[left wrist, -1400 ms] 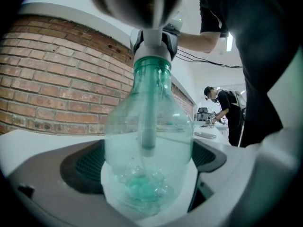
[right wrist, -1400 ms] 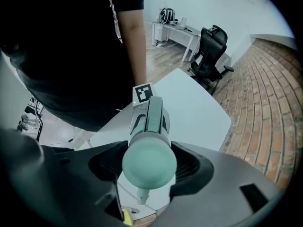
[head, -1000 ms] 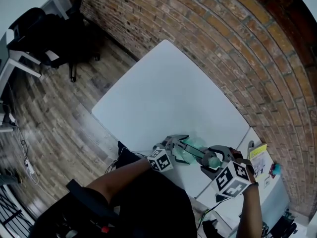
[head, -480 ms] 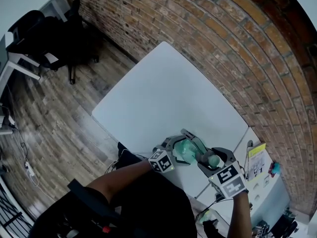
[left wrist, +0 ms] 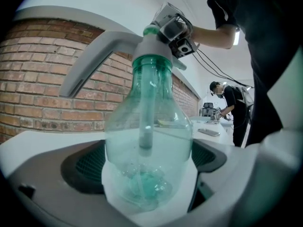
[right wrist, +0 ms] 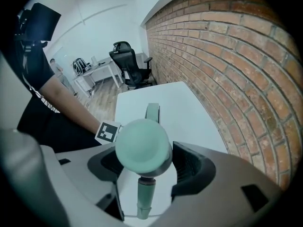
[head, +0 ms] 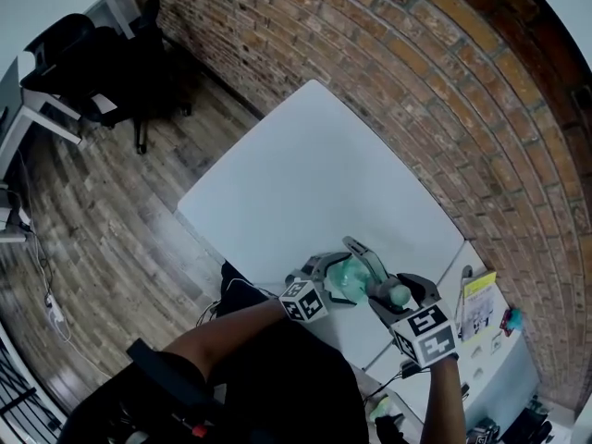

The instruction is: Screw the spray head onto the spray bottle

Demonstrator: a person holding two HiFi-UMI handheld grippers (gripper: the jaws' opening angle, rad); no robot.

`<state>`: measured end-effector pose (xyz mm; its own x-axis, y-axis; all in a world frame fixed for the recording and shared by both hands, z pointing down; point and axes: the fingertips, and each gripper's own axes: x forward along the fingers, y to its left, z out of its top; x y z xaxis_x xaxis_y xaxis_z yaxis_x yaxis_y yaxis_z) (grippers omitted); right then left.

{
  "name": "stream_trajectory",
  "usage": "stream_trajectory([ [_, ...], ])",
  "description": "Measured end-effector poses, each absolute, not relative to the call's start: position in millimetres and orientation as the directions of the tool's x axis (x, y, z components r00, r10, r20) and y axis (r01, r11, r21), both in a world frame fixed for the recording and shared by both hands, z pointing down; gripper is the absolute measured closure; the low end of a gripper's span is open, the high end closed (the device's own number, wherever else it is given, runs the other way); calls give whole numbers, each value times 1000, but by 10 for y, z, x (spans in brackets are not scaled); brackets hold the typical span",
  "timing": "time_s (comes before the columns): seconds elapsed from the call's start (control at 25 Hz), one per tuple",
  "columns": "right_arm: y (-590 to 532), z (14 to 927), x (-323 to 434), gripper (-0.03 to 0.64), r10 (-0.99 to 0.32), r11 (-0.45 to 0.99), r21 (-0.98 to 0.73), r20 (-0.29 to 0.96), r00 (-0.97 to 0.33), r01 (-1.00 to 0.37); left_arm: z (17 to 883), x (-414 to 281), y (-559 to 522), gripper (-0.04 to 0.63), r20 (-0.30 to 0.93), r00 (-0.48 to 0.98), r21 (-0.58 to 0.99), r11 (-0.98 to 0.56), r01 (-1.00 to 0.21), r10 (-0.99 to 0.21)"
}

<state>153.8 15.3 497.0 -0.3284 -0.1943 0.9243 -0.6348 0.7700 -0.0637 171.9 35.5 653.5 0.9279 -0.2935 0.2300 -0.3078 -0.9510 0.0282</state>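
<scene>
- Spray head (head: pixel 370 265): lever swung wallward since earlier; right gripper (head: pixel 396 296) pinches it.
- Left gripper (head: pixel 331 271): clamps spray bottle (head: pixel 350 277).
- Step: screwing on; next, probably another twist.

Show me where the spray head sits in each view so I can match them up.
Head view: spray head, low and right of centre.
Left gripper view: spray head, top centre, atop the neck of the spray bottle.
Right gripper view: spray head, dead centre, between the jaws of the right claw.
Shared landmark: the brick wall, in all three.
</scene>
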Motion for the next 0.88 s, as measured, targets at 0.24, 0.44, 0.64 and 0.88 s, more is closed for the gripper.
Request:
stream_trajectory([
  [0.24, 188, 5054, 1533, 333, -192, 791, -39, 932, -307, -610, 6182, 1687, 406, 37, 164, 933, 28, -944, -329, -321],
  [0.44, 186, 5048, 1493, 331, -169, 822, -42, 934, -314, -568, 5950, 1804, 342, 37, 139, 925, -7, -934, -356, -354],
  [0.64, 219, 5023, 1522, 333, -182, 862, -2, 932, -312, -506, 5968, 1881, 300, 41, 154, 916, -50, -928, -368, -371],
  [0.88, 175, 4763, 1510, 333, -222, 910, 71, 916, -333, -409, 5875, 1912, 275, 52, 155, 915, -37, -928, -372, -373],
])
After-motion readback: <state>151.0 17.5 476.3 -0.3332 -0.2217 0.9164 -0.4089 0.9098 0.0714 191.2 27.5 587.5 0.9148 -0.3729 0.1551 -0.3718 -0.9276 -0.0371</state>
